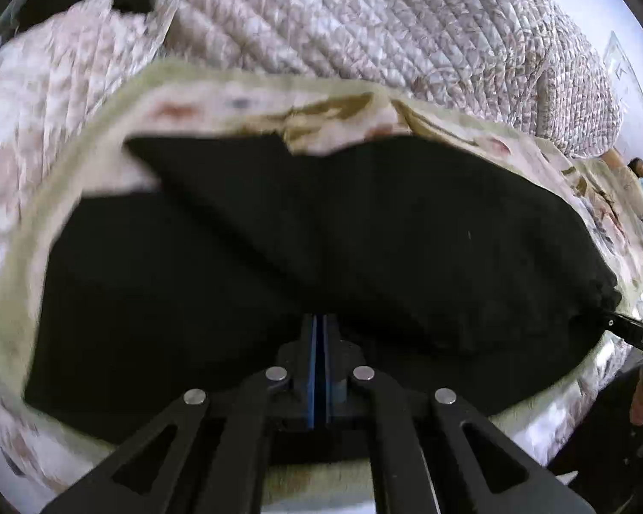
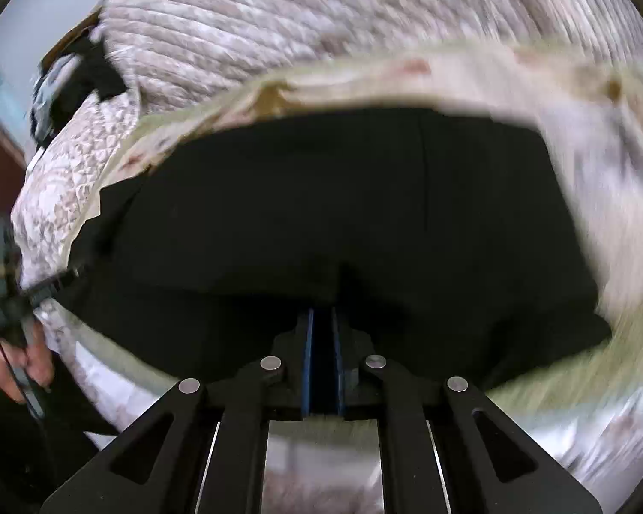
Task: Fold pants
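While both grippers pinch the near edge of the black pants (image 1: 304, 231), the cloth lies spread across a floral sheet (image 1: 64, 180) on the bed, filling the middle of each frame. The left gripper (image 1: 320, 321) and right gripper (image 2: 321, 312) have fingers pressed together on fabric, likely to lift one edge evenly for a fold. Only the left view shows the other gripper at right; only the right view shows a hand (image 2: 17, 360) at lower left.
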Tool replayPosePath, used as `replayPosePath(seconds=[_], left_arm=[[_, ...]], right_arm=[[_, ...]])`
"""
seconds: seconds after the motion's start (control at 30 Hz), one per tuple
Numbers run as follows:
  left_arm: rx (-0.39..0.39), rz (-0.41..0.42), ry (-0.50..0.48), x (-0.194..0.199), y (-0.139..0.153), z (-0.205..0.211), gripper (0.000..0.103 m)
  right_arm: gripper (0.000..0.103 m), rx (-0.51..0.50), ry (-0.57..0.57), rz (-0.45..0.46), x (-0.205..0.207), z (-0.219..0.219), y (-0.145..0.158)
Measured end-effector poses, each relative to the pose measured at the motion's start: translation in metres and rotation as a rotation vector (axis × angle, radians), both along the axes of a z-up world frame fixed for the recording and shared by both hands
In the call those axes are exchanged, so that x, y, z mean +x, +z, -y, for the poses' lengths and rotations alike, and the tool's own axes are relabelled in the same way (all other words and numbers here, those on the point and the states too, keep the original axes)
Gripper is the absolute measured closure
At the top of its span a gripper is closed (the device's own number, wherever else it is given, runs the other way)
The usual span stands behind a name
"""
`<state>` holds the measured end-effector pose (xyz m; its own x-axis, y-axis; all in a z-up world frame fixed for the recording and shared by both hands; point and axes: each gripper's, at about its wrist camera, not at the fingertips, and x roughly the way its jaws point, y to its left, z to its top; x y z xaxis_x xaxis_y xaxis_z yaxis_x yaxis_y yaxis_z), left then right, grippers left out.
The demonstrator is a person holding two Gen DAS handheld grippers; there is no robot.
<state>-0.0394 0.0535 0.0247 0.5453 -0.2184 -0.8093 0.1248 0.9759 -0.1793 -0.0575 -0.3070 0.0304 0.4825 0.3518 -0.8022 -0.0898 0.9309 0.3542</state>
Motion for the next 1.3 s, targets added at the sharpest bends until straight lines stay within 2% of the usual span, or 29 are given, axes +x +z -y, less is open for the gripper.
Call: replayPosePath(seconds=[0.03,0.1,0.13,0.17,0.2,0.23,0.3,0.4,0.5,0.63,0.77,0.8,0.83,0.87,0.9,0.93,1.0,1.03,1.2,1.3], left_arm=[[-0.006,0.003,0.003,-0.006,0.000,-0.002,0.099],[-0.014,0.015,0.018,-0.012,0.008,-0.006,0.097],[-0.015,0.028,0.028,-0.010,0.014,-0.008,0.091],[-0.011,0.042,0.032,-0.007,0.018,-0.007,0.085],[-0.001,0.056,0.034,-0.003,0.021,-0.006,0.071],[0.013,0.071,0.041,0.003,0.024,-0.004,0.061],[0.032,0.090,0.030,0.019,0.028,0.005,0.058],[0.104,0.082,0.036,0.049,0.022,0.020,0.058],[0.169,0.076,0.046,0.079,0.009,0.031,0.058],[0.214,0.026,0.059,0.106,-0.011,0.038,0.058],[0.258,0.044,0.053,0.116,-0.016,0.044,0.058],[0.276,0.051,0.049,0.117,-0.017,0.046,0.059],[0.293,0.061,0.046,0.117,-0.017,0.048,0.078],[0.305,0.063,0.045,0.117,-0.018,0.049,0.092],[0.315,0.061,0.044,0.118,-0.019,0.050,0.098],[0.306,0.068,0.045,0.117,-0.017,0.048,0.100],[0.275,0.101,0.055,0.110,-0.008,0.042,0.100],[0.263,0.133,0.082,0.102,0.001,0.035,0.100],[0.111,0.256,0.251,0.041,0.046,-0.019,0.101],[0.052,0.249,0.328,0.004,0.048,-0.049,0.100]], right_arm=[[0.093,0.012,-0.012,0.003,-0.006,0.001,0.000],[0.070,0.035,-0.033,0.026,-0.017,0.003,0.007],[0.063,0.056,-0.046,0.035,-0.023,0.005,0.009],[0.051,0.082,-0.062,0.044,-0.025,0.008,0.011],[0.049,0.107,-0.087,0.054,-0.027,0.012,0.013],[0.049,0.119,-0.113,0.061,-0.028,0.015,0.013],[0.049,0.132,-0.177,0.072,-0.026,0.026,0.015],[0.049,0.136,-0.299,0.063,-0.019,0.044,0.013],[0.049,0.184,-0.418,0.050,-0.023,0.067,0.010],[0.049,0.232,-0.469,0.042,-0.018,0.082,0.007],[0.049,0.235,-0.521,0.048,-0.009,0.086,0.004],[0.049,0.236,-0.538,0.053,-0.007,0.087,0.004],[0.049,0.231,-0.564,0.059,-0.006,0.089,0.003],[0.049,0.228,-0.589,0.062,-0.005,0.091,0.002],[0.050,0.237,-0.609,0.061,-0.003,0.094,0.001],[0.052,0.239,-0.616,0.060,-0.001,0.095,0.000],[0.079,0.204,-0.626,0.061,0.002,0.097,-0.002],[0.085,0.203,-0.631,0.058,0.003,0.099,-0.003],[0.088,0.261,-0.633,0.078,-0.006,0.108,-0.006],[0.088,0.271,-0.636,0.080,-0.008,0.108,-0.007]])
